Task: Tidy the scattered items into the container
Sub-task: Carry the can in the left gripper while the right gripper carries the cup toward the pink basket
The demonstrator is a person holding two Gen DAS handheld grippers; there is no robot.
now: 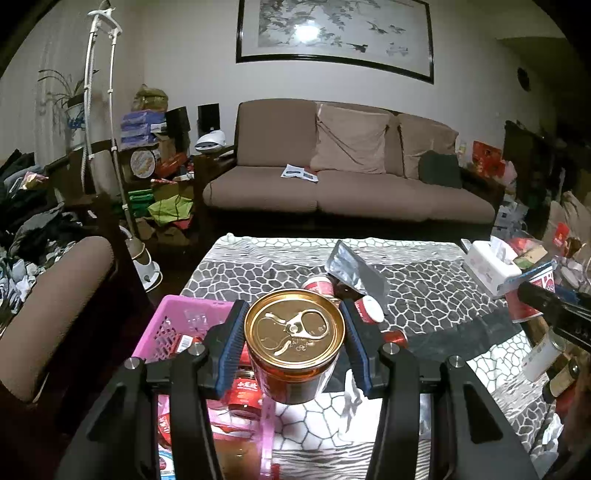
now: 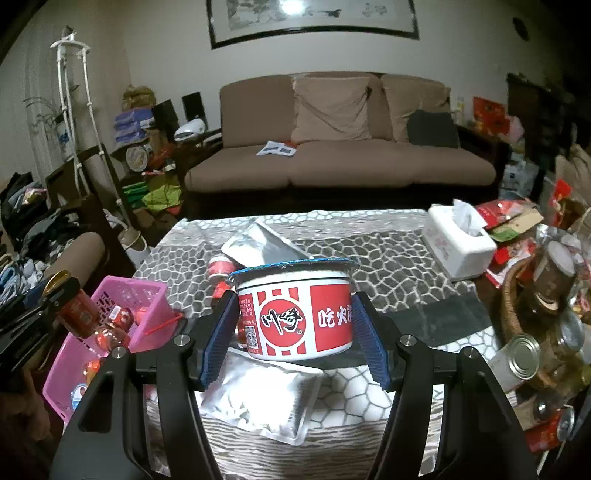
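Living room setup: brown sofa (image 1: 347, 173) at the far wall, framed painting (image 1: 332, 33) above it, and a low table (image 2: 406, 258) with a grey pebble-pattern cloth in front.

Pink basket (image 2: 125, 299) sits at the near left corner of the table, already with several red-labelled jars and small packs in it, can't make out each one.

Left gripper (image 1: 294, 334) is clamped on a jar (image 1: 295, 354) with a gold pull-tab lid, held up just right of the basket's rim, over the cloth. Right gripper (image 2: 295, 325) is squeezing a red and white cup (image 2: 295, 314) with a foil lid, held above a silver pouch (image 2: 266, 398) lying on the near part of the table.

Still out on the cloth: another silver pouch (image 1: 354, 269) farther back, and a couple of small red cups (image 1: 369, 308) tipped over beside it. Tissue box (image 2: 458, 240) is on the far right. Right edge is crowded with cans, bottles and a wicker basket (image 2: 513, 314).
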